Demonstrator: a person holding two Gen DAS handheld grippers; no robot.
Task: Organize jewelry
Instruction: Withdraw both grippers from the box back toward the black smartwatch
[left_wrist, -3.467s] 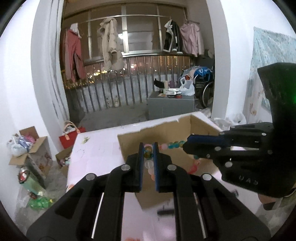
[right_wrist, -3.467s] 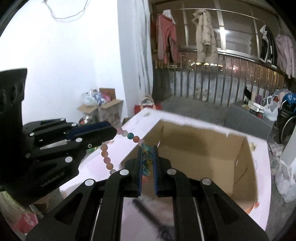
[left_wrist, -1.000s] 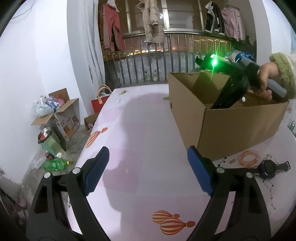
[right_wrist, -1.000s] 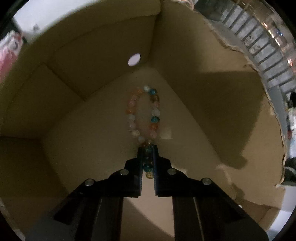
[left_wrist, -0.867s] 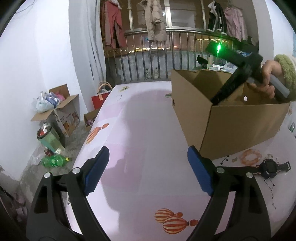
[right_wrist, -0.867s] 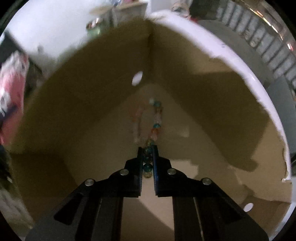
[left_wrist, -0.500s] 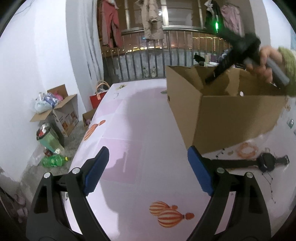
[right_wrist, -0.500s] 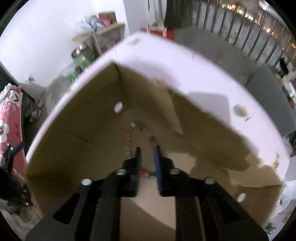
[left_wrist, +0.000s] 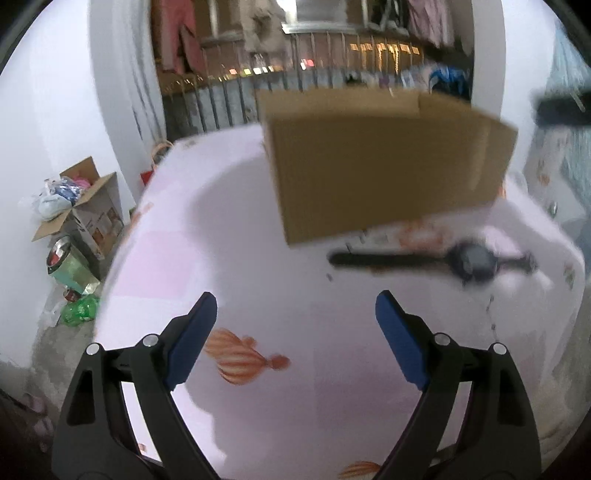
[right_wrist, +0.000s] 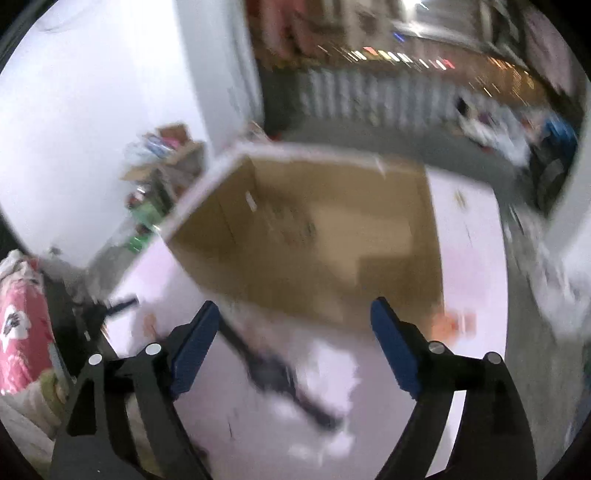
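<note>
1. Left gripper (left_wrist: 295, 325): jaws spread wide, nothing between the blue pads, tilted down over the pale pink bench (left_wrist: 258, 280) with printed orange balloon motifs.
2. Right gripper (right_wrist: 291, 328): jaws opening at this moment, nothing between them, aimed down at the bench just in front of the box.
3. Open-topped brown cardboard box (left_wrist: 384, 162) standing on the bench, probably as the collecting place for the jewelry, hence both grippers working right beside it.
4. Black strap wristwatch with round dark face (left_wrist: 469, 260) lying flat on the bench just in front of the box, strap stretched out sideways; likely the next piece to go in, judging by both empty grippers turned toward it.
5. Orange ring-shaped bracelet (left_wrist: 421, 240), badly blurred, lying between watch and box wall.
6. Left wrist view only: outer front wall of the box; interior hidden.
7. Right wrist view only: box interior from above (right_wrist: 332, 229), too smeared to tell what lies inside; also the watch (right_wrist: 273, 373) seen close between the jaws, running diagonally.
</note>
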